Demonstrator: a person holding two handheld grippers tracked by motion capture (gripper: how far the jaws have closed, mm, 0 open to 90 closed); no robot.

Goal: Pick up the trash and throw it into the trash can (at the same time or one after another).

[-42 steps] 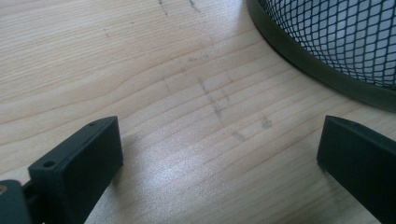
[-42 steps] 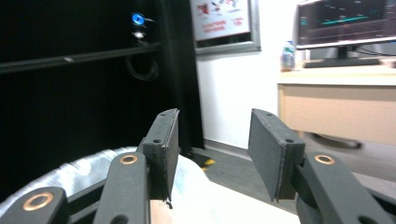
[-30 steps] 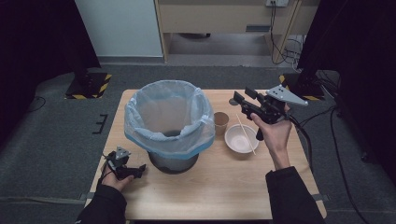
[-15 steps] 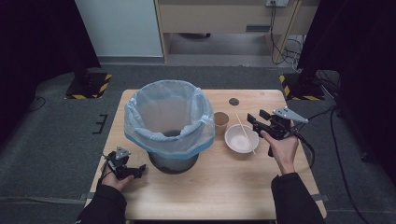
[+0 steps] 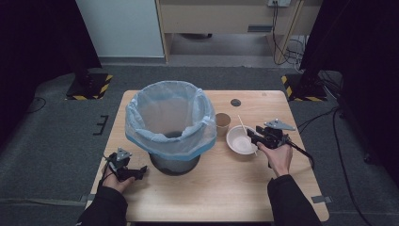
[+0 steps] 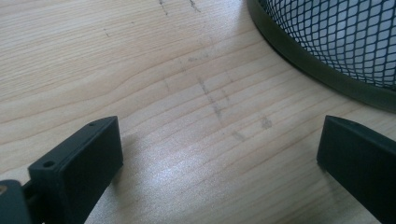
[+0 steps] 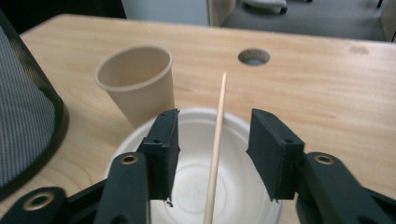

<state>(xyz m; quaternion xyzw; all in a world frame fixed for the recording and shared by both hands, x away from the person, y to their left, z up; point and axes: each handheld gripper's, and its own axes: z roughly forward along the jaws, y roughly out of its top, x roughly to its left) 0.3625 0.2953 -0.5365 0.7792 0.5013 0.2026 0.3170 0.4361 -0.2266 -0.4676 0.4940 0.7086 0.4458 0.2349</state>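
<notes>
A thin wooden stick (image 7: 217, 116) lies across a white bowl (image 7: 243, 196), its far end over the rim towards a brown paper cup (image 7: 135, 84). My right gripper (image 7: 215, 137) is low over the bowl with the stick between its jaws; the pads are clear of it on both sides. The jaws have just been closing. In the high view the right gripper (image 5: 252, 135) reaches over the right side of the bowl (image 5: 237, 143), with the cup (image 5: 222, 123) just behind. My left gripper (image 6: 219, 154) rests open on the bare wood beside the bin's base.
A black mesh bin (image 5: 169, 122) lined with a pale blue bag stands at the table's middle left. A round cable hole (image 5: 235, 102) lies behind the cup. The wooden table (image 5: 221, 188) has free room in front of the bowl and bin.
My right gripper has come down from above the table's right side to the bowl, and its jaws now stand narrower around the stick. The left gripper has stayed where it was.
</notes>
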